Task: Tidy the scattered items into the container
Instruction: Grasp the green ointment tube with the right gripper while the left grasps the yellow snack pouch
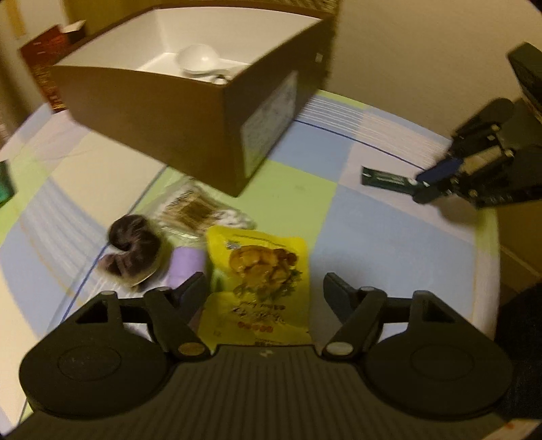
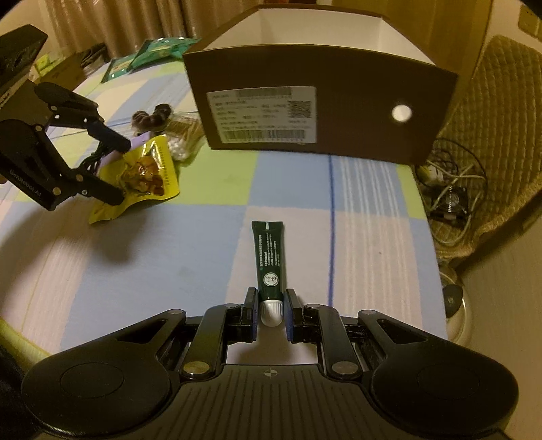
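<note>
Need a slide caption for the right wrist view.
Right claw shut on green tube, cardboard box ahead.

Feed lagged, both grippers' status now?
Left gripper: open, straddling the yellow snack pouch.
Right gripper: shut on the green tube.

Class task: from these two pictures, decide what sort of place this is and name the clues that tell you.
Probably a room in a home. A checked pastel tablecloth covers the table, pleated curtains hang behind it, and a woven wicker chair stands beside it with tangled cables on the floor.
</note>
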`<state>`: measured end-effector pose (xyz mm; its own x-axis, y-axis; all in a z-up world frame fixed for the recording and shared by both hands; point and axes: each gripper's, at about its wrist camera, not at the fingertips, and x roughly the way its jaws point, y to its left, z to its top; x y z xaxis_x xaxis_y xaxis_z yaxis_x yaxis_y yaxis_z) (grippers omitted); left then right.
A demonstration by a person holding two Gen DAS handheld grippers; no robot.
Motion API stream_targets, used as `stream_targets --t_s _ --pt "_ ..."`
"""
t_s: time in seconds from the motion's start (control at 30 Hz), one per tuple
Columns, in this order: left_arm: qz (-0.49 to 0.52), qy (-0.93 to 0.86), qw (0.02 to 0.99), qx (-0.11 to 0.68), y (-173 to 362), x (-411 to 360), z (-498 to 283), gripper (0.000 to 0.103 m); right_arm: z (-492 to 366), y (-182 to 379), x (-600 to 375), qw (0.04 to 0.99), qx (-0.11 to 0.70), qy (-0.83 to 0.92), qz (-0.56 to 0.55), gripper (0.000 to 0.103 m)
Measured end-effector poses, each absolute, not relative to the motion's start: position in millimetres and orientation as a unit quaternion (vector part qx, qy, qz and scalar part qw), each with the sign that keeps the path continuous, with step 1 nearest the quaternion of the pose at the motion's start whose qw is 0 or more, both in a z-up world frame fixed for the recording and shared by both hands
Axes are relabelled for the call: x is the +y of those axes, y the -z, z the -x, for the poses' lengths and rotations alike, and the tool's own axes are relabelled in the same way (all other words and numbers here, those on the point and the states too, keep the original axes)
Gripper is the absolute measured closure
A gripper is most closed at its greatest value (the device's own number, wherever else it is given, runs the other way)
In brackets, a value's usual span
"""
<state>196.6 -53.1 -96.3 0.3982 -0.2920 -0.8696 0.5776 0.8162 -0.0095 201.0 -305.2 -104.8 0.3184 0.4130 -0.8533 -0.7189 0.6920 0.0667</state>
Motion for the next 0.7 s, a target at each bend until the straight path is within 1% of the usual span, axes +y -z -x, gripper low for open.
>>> stream_targets --t_s 0.1,0.13,0.23,0.3,0.43,0.5,0.53,0.57,0.6,0.67,0.7 --pt "-0.158 0.274 0.809 0.495 106 -57 -205 0.037 -201 104 -309 0.798 0.463 -0.353 0.157 0.091" --pt "-0.158 0.273 0.806 0.501 109 -57 -208 0.041 -201 104 -310 0.798 0.464 -0.352 0.155 0.091" --pt "-0.141 0.272 0.806 0.506 116 -57 -213 0.044 -201 103 -310 0.799 0.464 -0.35 0.152 0.091" --pt "-0.14 0.277 0.805 0.505 117 -60 -210 0.053 -201 104 -310 0.8 0.463 -0.35 0.151 0.091" --pt "-0.133 0.265 0.818 0.493 114 -67 -199 0.067 -200 104 -309 0.802 0.461 -0.349 0.151 0.091" --pt "-0.107 0.252 0.82 0.503 113 -66 -200 0.067 -200 104 -309 0.802 0.46 -0.349 0.153 0.091" --pt "-0.09 0.244 0.822 0.507 114 -65 -201 0.062 -200 105 -308 0.802 0.459 -0.349 0.154 0.091" --pt "-0.07 0.237 0.822 0.514 117 -64 -202 0.061 -200 104 -308 0.802 0.459 -0.35 0.155 0.091" --pt "-0.066 0.234 0.826 0.509 117 -64 -201 0.062 -200 105 -307 0.802 0.458 -0.35 0.156 0.091" --pt "-0.065 0.228 0.832 0.502 115 -67 -200 0.069 -200 105 -307 0.803 0.457 -0.35 0.156 0.091" --pt "-0.058 0.23 0.832 0.502 114 -68 -200 0.07 -200 105 -307 0.803 0.457 -0.35 0.156 0.091"
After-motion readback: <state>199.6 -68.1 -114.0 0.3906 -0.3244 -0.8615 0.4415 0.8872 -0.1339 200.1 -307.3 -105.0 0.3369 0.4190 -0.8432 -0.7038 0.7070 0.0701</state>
